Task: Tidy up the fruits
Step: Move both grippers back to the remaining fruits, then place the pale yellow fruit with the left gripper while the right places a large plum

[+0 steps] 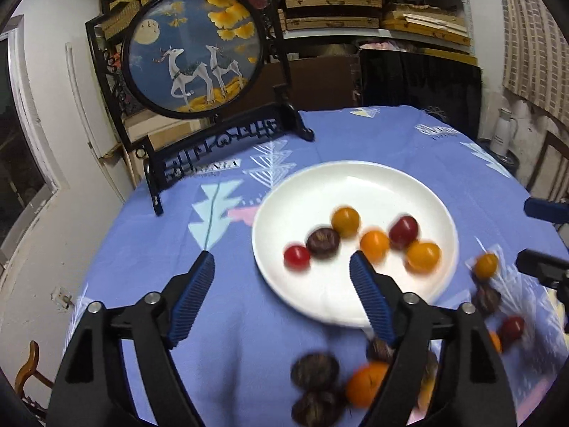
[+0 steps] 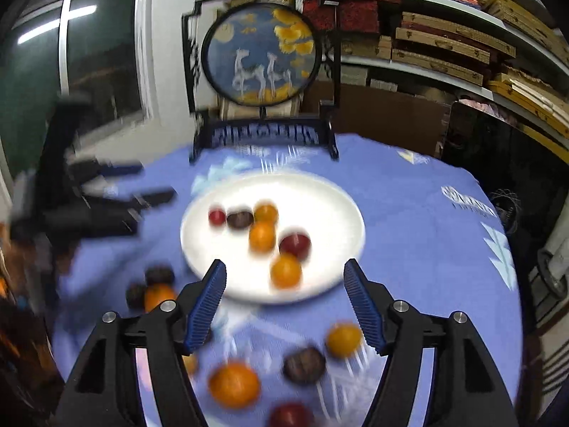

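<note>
My left gripper (image 1: 281, 261) hangs over the counter (image 1: 149, 256) with its fingers (image 1: 193, 297) wide apart and nothing between them; the right-hand fingertip sits over the near rim of the plate (image 1: 355, 185). My right gripper (image 2: 284, 274) is likewise spread wide and empty, its tips above the plate's (image 2: 320, 195) near edge.

On the plate I count six small fruits: a red one (image 1: 297, 256) touching a dark brown one (image 1: 323, 243), a yellow one (image 1: 345, 221) just behind that, then an orange one (image 1: 374, 245), a dark red one (image 1: 403, 231) and another orange one (image 1: 423, 256) bunched toward the right.

The rest lie loose on the blue cloth. From the left wrist I see two dark fruits (image 1: 314, 370) and a larger orange (image 1: 366, 384) close under the gripper, and a yellow fruit (image 1: 485, 265) just right of the plate. From the right wrist, a yellow fruit (image 2: 343, 339), a dark one (image 2: 304, 364), a big orange (image 2: 234, 384) and a red one (image 2: 290, 415) lie below the fingers. That view is blurred.

A round deer screen (image 1: 193, 53) stands at the counter's far edge.
</note>
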Demonstrator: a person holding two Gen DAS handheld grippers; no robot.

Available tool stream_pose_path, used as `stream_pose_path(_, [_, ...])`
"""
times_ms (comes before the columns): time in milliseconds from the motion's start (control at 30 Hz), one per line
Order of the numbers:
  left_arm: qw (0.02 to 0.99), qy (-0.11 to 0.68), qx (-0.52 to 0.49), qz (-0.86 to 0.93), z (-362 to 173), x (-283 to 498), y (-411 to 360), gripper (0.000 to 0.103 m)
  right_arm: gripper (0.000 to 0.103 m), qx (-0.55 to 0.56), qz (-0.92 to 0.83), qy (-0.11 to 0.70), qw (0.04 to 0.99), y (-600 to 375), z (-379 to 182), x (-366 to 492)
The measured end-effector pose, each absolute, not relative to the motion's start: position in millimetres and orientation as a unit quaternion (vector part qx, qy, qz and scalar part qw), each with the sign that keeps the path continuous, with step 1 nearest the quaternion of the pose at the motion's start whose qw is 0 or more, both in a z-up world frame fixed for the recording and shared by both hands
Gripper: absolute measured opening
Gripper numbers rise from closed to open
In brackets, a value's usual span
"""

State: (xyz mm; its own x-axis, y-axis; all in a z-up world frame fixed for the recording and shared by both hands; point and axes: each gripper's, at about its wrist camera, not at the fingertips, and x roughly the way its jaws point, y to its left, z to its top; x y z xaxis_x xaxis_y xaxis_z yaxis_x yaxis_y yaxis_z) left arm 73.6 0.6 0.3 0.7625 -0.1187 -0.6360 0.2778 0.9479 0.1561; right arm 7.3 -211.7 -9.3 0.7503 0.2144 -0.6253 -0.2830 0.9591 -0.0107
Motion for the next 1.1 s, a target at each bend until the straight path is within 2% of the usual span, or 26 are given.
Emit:
stream_pose_path(333, [0.874,0.385,0.173,-0.24,-51.2,-18.9,-32.8,0.078,0.069,-0.083,0.131,0.405,0.901,-230.7,-66.8,-47.1])
stream_pose_path(667, [0.859,0.401,0.182,-0.261,-84.2,-17.5,-68.3,0.077,0.069,-0.082,0.147,0.442,0.881,-222.1,-98.5,-36.6])
stream_pose_path(733, [0.853,0.408,0.186,-0.27,-86.3,-14.9,-74.2,0.064,0.069,-0.078,0.143,0.446,0.88,-222.2,-100.6,-32.7])
stream_pose_path(800, [0.849,0.415,0.183,-0.269,-88.7,-13.4,-79.1,0.056,0.066,-0.078,0.142,0.448,0.879,-220.9,-101.7,-28.1])
stream_pose_path(833, [0.849,0.415,0.186,-0.267,-89.9,-13.4,-80.1,0.05,0.058,-0.079,0.142,0.45,0.878,-219.3,-102.6,-25.6])
stream_pose_path(867, [0.847,0.421,0.188,-0.264,-92.2,-12.5,-80.7,0.037,0.053,-0.08,0.144,0.454,0.875,-218.7,-103.5,-25.0])
stream_pose_path(900, [0.846,0.426,0.182,-0.265,-92.8,-12.1,-79.9,0.037,0.043,-0.08,0.149,0.454,0.875,-217.6,-103.2,-24.7])
stream_pose_path(933, [0.846,0.427,0.174,-0.268,-92.0,-11.9,-77.6,0.037,0.039,-0.086,0.15,0.453,0.874,-216.0,-102.5,-25.0])
stream_pose_path(1100, [0.846,0.428,0.16,-0.275,-87.2,-18.9,-65.0,0.036,0.038,-0.086,0.151,0.452,0.875,-218.7,-99.5,-30.4])
